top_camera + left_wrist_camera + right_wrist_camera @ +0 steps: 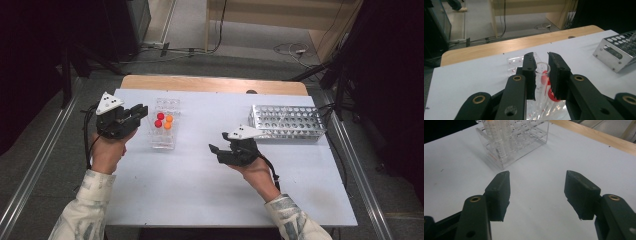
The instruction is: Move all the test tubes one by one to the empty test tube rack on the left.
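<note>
My left gripper (541, 60) is shut on a clear open-topped tube (540, 83), which stands upright between its pads. In the high view this gripper (140, 113) sits at the left edge of a clear plastic rack (164, 131). The rack holds tubes with red caps (159, 119) and orange caps (168, 122). My right gripper (220, 142) hovers over the middle of the table and points left toward that rack. Its jaws (537, 185) stand open with nothing between them, and the clear rack (511, 142) lies ahead of them.
A perforated metal rack (287, 121) stands at the back right of the white table top (200, 190); it also appears at the right of the left gripper view (619, 50). A wooden strip (215, 84) runs along the far edge. Cables lie on the floor beyond.
</note>
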Action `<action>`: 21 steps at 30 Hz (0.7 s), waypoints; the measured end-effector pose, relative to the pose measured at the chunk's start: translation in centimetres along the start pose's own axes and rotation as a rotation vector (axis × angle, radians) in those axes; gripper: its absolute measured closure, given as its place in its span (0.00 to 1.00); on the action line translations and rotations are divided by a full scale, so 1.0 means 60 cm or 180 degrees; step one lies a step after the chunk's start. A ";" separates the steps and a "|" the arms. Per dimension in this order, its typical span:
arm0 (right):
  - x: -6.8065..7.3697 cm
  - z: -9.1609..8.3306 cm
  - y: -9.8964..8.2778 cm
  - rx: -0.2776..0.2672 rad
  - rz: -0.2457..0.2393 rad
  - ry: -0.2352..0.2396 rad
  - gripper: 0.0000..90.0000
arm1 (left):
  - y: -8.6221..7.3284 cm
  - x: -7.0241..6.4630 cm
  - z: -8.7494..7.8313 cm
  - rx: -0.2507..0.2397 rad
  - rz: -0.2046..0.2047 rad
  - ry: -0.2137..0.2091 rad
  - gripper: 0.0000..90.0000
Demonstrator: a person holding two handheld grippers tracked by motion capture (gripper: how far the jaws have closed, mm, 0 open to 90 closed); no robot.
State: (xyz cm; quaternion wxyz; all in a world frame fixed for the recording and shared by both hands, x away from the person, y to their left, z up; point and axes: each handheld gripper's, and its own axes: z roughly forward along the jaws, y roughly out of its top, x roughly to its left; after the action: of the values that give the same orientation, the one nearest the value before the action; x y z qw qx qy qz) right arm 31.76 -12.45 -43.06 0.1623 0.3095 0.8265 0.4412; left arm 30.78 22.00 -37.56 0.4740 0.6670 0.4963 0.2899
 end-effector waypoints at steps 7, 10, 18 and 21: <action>-0.001 -0.003 -0.001 -0.0018 0.0011 -0.0005 0.41 | 0.002 0.001 0.032 0.0011 0.0031 0.0098 0.85; -0.002 -0.005 -0.001 -0.0021 0.0002 -0.0012 0.41 | -0.001 0.000 0.041 0.0034 0.0054 0.0130 0.85; -0.003 -0.006 -0.002 -0.0030 0.0003 -0.0023 0.42 | -0.015 -0.002 0.053 0.0100 0.0074 0.0145 0.85; -0.002 -0.007 -0.002 -0.0023 0.0004 -0.0021 0.42 | -0.020 -0.004 0.056 0.0093 0.0070 0.0154 0.85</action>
State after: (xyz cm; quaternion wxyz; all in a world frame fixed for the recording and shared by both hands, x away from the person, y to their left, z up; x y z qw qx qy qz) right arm 31.59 -12.82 -42.93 0.1660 0.3109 0.8242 0.4433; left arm 33.14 20.71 -39.95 0.4488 0.6722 0.5045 0.3038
